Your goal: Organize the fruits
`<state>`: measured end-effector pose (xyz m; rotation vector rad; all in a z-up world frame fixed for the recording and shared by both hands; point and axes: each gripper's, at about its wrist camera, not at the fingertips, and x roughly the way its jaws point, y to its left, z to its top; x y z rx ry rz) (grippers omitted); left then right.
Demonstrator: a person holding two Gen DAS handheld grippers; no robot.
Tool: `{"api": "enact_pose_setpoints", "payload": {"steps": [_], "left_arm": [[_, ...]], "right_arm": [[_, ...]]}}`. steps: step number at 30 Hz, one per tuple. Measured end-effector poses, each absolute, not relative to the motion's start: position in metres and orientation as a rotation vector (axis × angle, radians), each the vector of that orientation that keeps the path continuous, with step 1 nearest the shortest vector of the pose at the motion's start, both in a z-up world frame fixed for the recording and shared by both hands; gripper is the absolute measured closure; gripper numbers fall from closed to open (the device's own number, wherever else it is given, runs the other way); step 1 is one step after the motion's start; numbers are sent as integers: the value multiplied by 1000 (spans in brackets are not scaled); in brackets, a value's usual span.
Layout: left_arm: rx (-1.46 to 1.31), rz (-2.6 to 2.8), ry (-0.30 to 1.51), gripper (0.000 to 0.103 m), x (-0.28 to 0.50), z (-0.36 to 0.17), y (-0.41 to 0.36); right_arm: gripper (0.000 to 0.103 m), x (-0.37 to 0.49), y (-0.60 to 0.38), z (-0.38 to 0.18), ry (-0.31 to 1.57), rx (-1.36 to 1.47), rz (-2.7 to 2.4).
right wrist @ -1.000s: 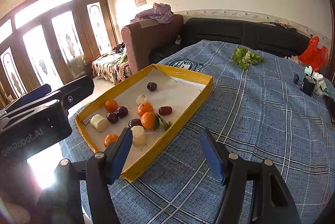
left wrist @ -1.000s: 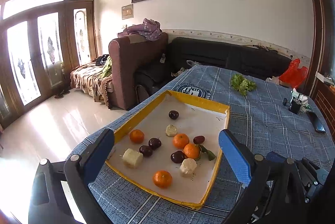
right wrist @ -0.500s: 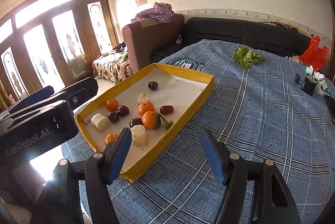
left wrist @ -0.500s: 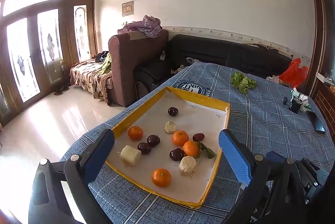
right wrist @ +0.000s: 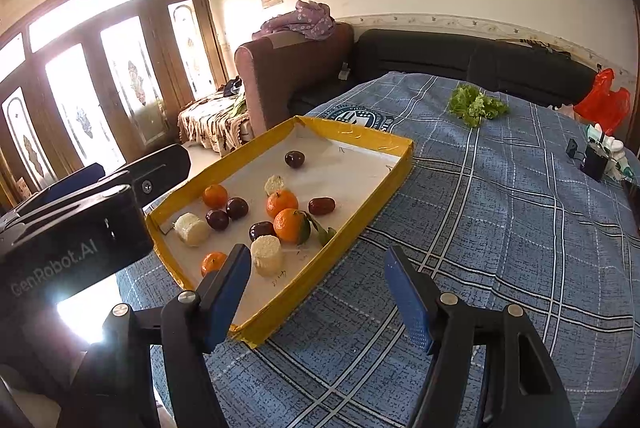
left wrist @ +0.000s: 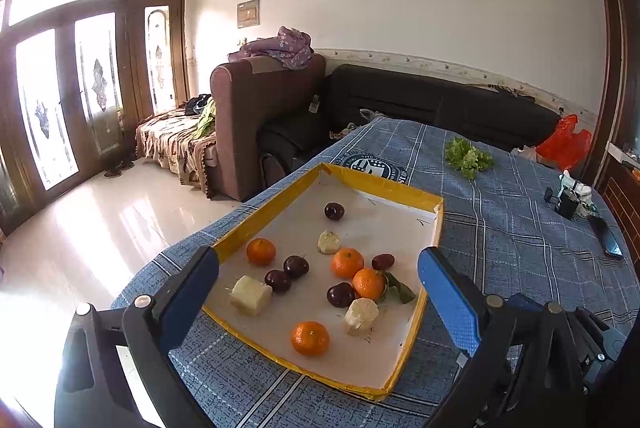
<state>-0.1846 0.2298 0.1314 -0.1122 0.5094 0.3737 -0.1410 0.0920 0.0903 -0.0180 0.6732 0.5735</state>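
"GenRobot.AI" in pale letters on black body of my left claw (right wrist: 72, 252), seen from right wrist. Round emblem (left wrist: 370, 166) printed on blue tablecloth just beyond yellow tray (left wrist: 380, 184); its lettering too small to read.

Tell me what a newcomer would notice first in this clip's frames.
A yellow-rimmed tray on the blue checked tablecloth, scattered with oranges, dark plums and pale chunks. Both the left gripper and the right gripper hang open and empty in front of it.
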Motion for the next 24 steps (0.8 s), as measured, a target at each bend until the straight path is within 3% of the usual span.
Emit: {"api": "enact_pose_setpoints", "payload": {"steps": [8, 17, 24], "left_arm": [[-153, 411, 436, 3, -197, 141, 238], [-193, 546, 223, 0, -239, 165, 255], [-171, 557, 204, 0, -241, 161, 250]], "right_arm": [[28, -143, 96, 90, 671, -36, 570], [25, -149, 106, 94, 645, -45, 585], [21, -157, 112, 96, 618, -70, 578]]}}
